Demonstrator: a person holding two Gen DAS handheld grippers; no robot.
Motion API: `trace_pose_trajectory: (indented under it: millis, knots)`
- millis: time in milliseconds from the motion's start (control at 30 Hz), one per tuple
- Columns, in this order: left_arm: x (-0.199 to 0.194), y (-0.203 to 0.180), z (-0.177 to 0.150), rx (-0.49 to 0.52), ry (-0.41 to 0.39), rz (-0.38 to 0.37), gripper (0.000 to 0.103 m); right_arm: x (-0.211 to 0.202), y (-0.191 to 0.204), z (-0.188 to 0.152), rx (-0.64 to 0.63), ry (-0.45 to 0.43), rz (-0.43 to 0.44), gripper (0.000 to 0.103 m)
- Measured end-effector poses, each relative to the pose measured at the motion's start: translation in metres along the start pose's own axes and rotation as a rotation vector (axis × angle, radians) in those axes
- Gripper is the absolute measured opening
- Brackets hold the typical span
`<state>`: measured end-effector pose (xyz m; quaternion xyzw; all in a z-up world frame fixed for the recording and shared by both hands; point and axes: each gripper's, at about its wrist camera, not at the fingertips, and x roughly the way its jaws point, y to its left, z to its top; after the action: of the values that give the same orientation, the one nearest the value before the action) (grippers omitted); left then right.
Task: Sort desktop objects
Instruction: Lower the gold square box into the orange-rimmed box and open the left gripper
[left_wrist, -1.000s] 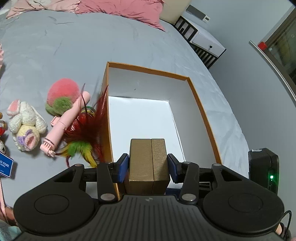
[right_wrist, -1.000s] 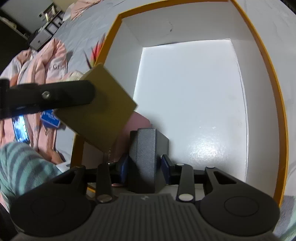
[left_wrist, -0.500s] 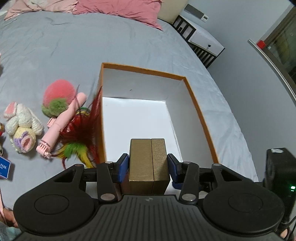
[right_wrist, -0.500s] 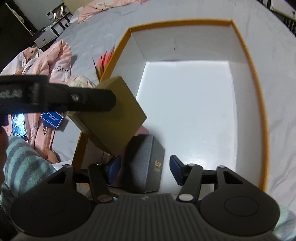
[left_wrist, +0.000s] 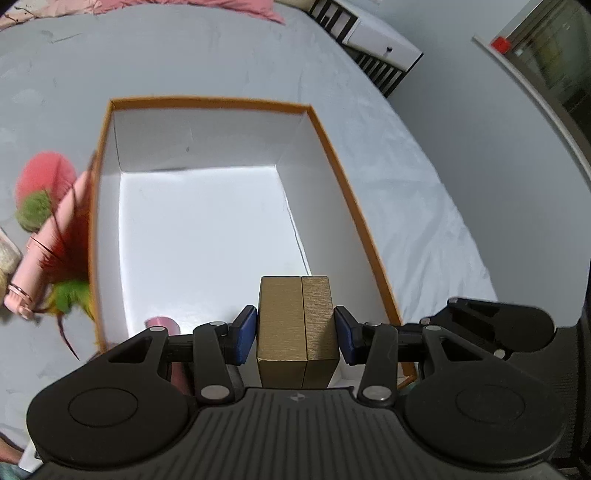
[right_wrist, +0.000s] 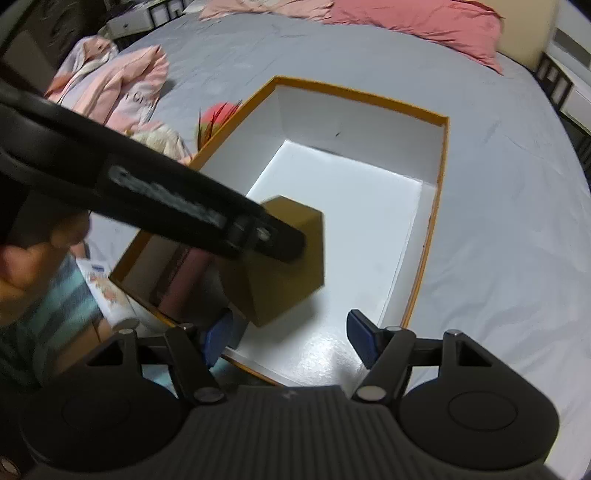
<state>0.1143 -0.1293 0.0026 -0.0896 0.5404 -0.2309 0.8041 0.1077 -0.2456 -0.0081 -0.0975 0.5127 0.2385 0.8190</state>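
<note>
My left gripper (left_wrist: 297, 328) is shut on a gold box (left_wrist: 298, 325) and holds it over the near end of an orange-rimmed box with white inside (left_wrist: 207, 221). In the right wrist view the same gold box (right_wrist: 291, 266) hangs in the left gripper over the orange-rimmed box (right_wrist: 428, 229). My right gripper (right_wrist: 286, 338) is open and empty, above the box's near edge. A pink cylinder (left_wrist: 162, 325) lies in the box's near left corner; it shows dark pink in the right wrist view (right_wrist: 184, 280).
On the grey bedsheet left of the box lie a pink handheld fan (left_wrist: 51, 240), a red and green feather toy (left_wrist: 66, 280) and a pink plush peach (left_wrist: 40, 184). Pink clothing (right_wrist: 118, 85) and pillows (right_wrist: 406, 18) lie farther off. A nightstand (left_wrist: 380, 48) stands beyond the bed.
My right gripper opened, let go of the dark grey box and drew back and up. My left gripper moved right over the box with the gold box still held.
</note>
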Motion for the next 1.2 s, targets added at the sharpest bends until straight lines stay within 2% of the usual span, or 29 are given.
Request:
trace_pose_trajectory:
  millis: [333, 633, 867, 1000, 1100, 1200]
  knots:
    - [0.027, -0.006, -0.012, 0.024, 0.082, 0.098, 0.052, 0.020, -0.006, -0.001, -0.046, 0.049, 0.046, 0.069]
    - [0.040, -0.008, -0.019, 0.033, 0.155, 0.139, 0.052, 0.025, -0.009, -0.004, -0.032, 0.052, 0.072, 0.069]
    - [0.041, -0.004, -0.019, 0.031, 0.183, 0.128, 0.052, 0.025, -0.007, -0.004, -0.025, 0.062, 0.070, 0.069]
    - [0.027, 0.001, -0.017, 0.021, 0.155, 0.090, 0.052, 0.019, -0.007, -0.004, -0.029, 0.065, 0.062, 0.069]
    - [0.004, 0.004, -0.013, 0.032, 0.086, 0.081, 0.052, 0.013, -0.006, -0.002, -0.054, 0.069, 0.052, 0.057]
    - [-0.019, 0.014, -0.012, 0.026, 0.021, 0.104, 0.052, 0.017, -0.001, 0.004, -0.144, 0.112, -0.005, 0.046]
